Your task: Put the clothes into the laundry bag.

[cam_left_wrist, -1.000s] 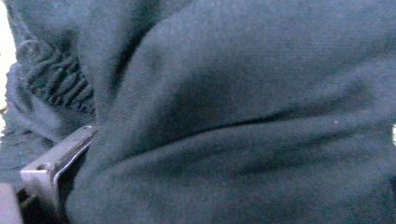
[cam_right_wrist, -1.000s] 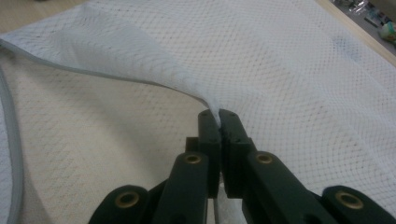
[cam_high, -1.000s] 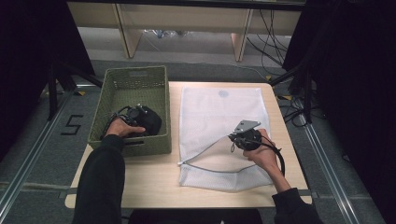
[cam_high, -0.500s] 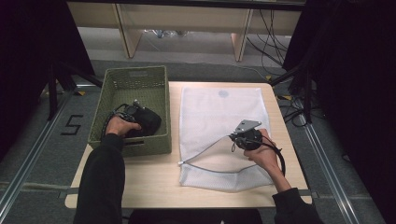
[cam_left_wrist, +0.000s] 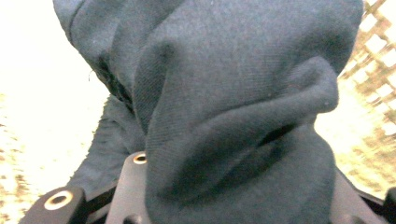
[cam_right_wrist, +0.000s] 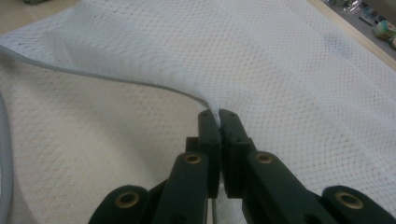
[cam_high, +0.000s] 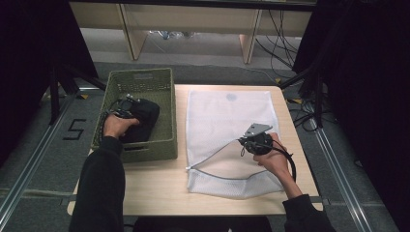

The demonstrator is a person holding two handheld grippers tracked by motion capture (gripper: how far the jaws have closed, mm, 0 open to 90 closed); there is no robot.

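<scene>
A white mesh laundry bag (cam_high: 227, 121) lies flat on the wooden table, its zipped mouth facing the near edge. My right gripper (cam_high: 241, 141) is shut on the upper edge of the bag's opening (cam_right_wrist: 140, 77) and holds it lifted off the lower layer. My left gripper (cam_high: 129, 102) is inside the green woven basket (cam_high: 140, 77), shut on a dark navy garment (cam_high: 145, 118). In the left gripper view the bunched garment (cam_left_wrist: 224, 107) covers the jaws, with basket weave (cam_left_wrist: 373, 56) showing behind it.
The basket stands at the table's left edge, touching the bag's left side. Bare tabletop (cam_high: 154, 188) lies near the front left. Cables (cam_high: 285, 29) and shelf legs stand on the floor beyond the table. A floor rail (cam_high: 38, 150) runs along the left.
My left hand has lifted the dark garment a little higher inside the basket. The right gripper keeps holding the bag's edge in the same place.
</scene>
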